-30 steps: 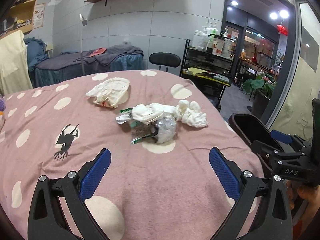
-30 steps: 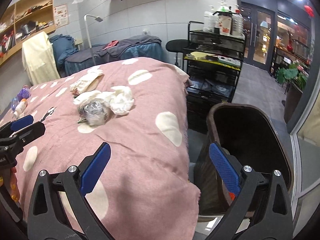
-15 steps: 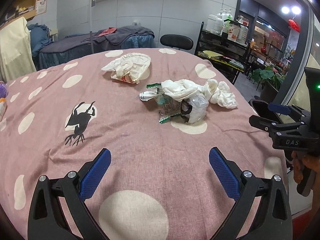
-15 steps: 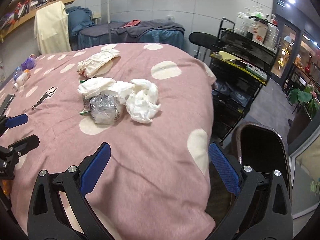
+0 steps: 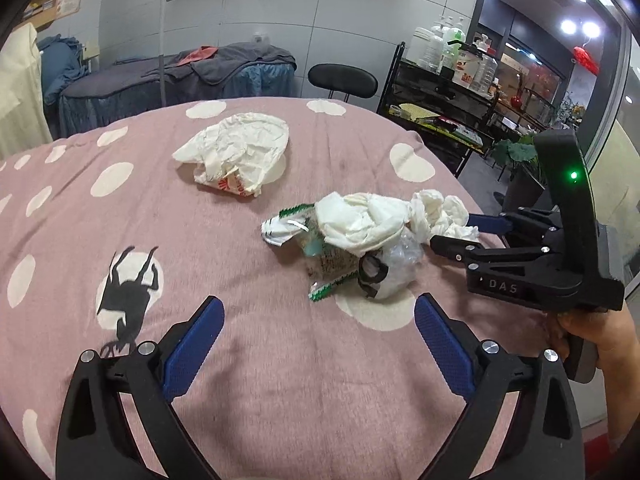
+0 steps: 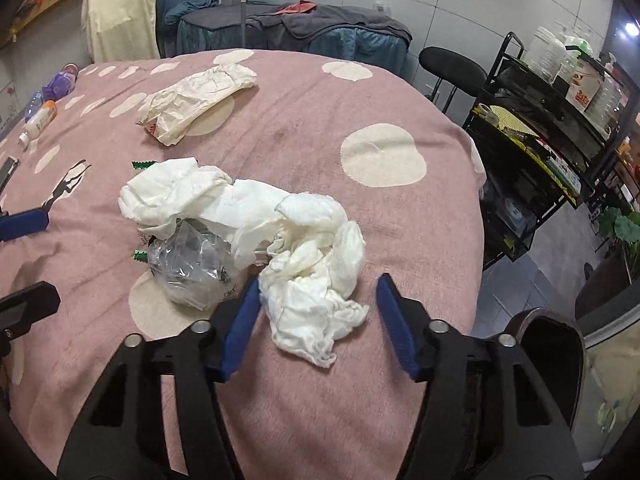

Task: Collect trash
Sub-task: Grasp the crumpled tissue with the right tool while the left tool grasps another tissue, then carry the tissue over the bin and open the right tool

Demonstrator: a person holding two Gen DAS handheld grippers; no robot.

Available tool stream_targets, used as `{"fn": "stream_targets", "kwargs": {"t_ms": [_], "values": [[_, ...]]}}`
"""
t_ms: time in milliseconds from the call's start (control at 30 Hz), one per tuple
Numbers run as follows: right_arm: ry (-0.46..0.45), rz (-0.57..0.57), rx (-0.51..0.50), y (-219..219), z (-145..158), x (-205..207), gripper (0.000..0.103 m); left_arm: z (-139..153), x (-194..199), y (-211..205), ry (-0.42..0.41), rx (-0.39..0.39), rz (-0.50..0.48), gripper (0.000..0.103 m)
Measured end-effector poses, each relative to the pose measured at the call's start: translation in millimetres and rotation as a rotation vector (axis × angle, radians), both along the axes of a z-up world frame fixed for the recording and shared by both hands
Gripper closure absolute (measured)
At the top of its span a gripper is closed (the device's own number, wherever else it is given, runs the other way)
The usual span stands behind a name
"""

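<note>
1. The right gripper (image 6: 318, 308) had its jaws closing around the crumpled white tissue wad (image 6: 316, 264); the left blue pad touched the wad's edge, while the right pad stood clear of it, so nothing was clamped yet.
2. The left gripper (image 5: 318, 340) kept its jaws spread wide over bare cloth, with nothing between them and open room ahead up to the trash pile.
3. The tissue wad lay at the right end of that pile, touching a crumpled clear plastic bag (image 6: 188, 268) and a longer twisted white paper sheet (image 6: 180, 196), with green-edged wrappers (image 5: 292, 220) tucked under them.
4. A crumpled cream paper bag (image 5: 236, 156) lay apart from the pile, farther back on the counter (image 5: 280, 380), which was covered by a pink cloth with pale spots.
5. The counter's right edge dropped off close beside the wad; past it stood a dark brown bin (image 6: 556, 344) on the floor, and farther off a black wire shelf cart (image 6: 532, 148).
</note>
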State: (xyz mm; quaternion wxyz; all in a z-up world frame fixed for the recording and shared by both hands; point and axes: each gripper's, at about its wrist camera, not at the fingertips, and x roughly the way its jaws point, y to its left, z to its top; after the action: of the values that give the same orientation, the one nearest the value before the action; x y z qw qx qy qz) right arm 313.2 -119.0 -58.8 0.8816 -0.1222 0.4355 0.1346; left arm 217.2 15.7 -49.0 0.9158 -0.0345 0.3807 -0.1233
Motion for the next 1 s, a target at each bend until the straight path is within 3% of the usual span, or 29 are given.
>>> {"fn": "stream_targets", "kwargs": {"t_ms": [67, 267, 467, 533, 633, 1000], "values": [[0.001, 0.005, 0.017, -0.8, 3.6, -0.6, 0.067, 5.9, 7.8, -9.1, -0.021, 0.015, -0.026, 0.010], [-0.046, -0.016, 0.044, -12.9, 16.4, -13.9, 0.072, 5.2, 45.7, -38.9, -0.007, 0.056, -0.099, 0.021], [-0.077, -0.059, 0.089, -33.1, 25.7, -32.1, 0.072, -7.6, 80.9, -54.9, 0.050, 0.090, -0.110, 0.054], [-0.085, -0.078, 0.113, -41.2, 28.3, -38.8, 0.072, -12.2, 85.8, -58.2, 0.067, 0.113, -0.108, 0.073], [-0.102, -0.103, 0.144, -50.6, 31.7, -47.7, 0.072, -9.2, 81.5, -51.5, 0.056, 0.071, -0.081, 0.086], [-0.225, -0.185, 0.187, -77.3, 48.6, -91.0, 0.072, 41.8, 13.3, -21.9, -0.126, -0.057, 0.016, 0.089]]}}
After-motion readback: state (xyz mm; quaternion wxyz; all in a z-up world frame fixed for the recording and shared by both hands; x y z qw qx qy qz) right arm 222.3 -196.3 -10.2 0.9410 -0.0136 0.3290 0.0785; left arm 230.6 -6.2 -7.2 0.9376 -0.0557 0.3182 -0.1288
